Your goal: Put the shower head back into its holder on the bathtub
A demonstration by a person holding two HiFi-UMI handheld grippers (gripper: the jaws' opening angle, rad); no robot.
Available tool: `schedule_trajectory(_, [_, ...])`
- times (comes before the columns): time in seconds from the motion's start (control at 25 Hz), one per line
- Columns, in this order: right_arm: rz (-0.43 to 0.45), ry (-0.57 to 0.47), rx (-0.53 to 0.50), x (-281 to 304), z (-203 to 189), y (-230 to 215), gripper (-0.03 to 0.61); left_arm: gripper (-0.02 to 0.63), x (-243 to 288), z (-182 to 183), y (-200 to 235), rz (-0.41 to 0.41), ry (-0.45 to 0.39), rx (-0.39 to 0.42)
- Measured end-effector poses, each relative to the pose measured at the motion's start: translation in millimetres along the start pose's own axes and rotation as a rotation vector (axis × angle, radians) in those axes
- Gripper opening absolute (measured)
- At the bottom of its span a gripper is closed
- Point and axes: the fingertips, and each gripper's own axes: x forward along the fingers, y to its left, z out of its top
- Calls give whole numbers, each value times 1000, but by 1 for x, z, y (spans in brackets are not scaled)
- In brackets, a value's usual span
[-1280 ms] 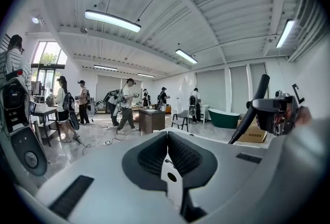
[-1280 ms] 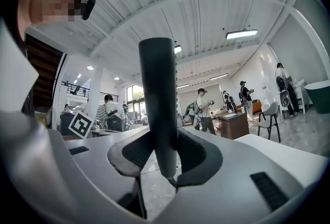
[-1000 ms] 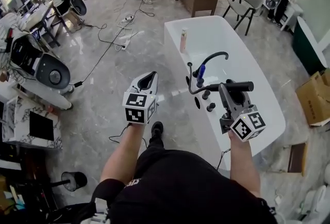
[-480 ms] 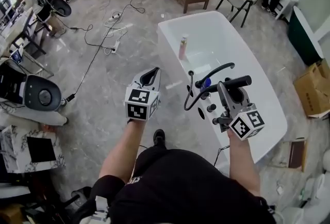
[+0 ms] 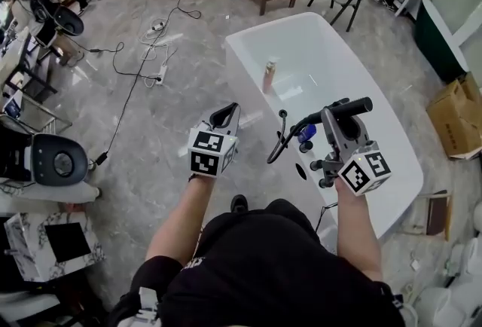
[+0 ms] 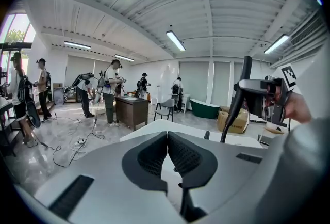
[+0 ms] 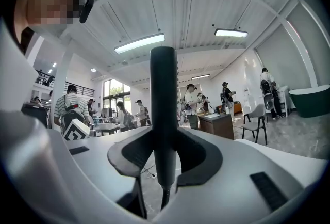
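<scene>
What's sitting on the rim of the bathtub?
A pale bottle stands on the bathtub rim, plus dark tap fittings; the shower head in the right hand-held gripper covers part of them.

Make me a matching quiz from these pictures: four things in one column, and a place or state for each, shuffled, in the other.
Things:
1 shower head
2 left hand-held gripper
3 bottle
4 cardboard box

Places or states:
A shut and empty
B at the bathtub edge
C clamped in the right hand-held gripper
D on the floor

Pairs: 1-C, 2-A, 3-B, 4-D
</scene>
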Motion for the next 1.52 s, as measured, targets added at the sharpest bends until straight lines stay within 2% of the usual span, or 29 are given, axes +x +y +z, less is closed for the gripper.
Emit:
schedule_trajectory(0.24, [-26,9,3,22,-3,-22,147,18,35,-10,9,-32,48,-7])
schedule_trajectory(0.48, [-40,-19,19,51,6,-78,147,18,94,-3,0,-70,88,28])
schedule_trajectory(0.68, [-19,-3,75,99,13,-138,147,18,164,24,7,-76,128,57])
schedule_trajectory(0.8, [29,-20,98,128,26,-168,147,18,209,41,17,-78,155,69])
schedule_trajectory(1.0, [70,-48,104,141,40,-200,146,18,257,50,17,-81,184,77])
schedule_trajectory(1.16, [88,-28,133,141,36,-208,146,18,275,49,19,-83,193,71])
schedule_trajectory(1.28, [95,-28,146,141,33,-196,146,18,282,38,30,-91,196,55])
schedule_trajectory(1.4, [76,-23,125,134,27,-181,146,18,284,18,37,-113,202,36])
schedule_trajectory(1.52, [38,-24,116,129,27,-175,146,18,283,18,42,-130,185,47])
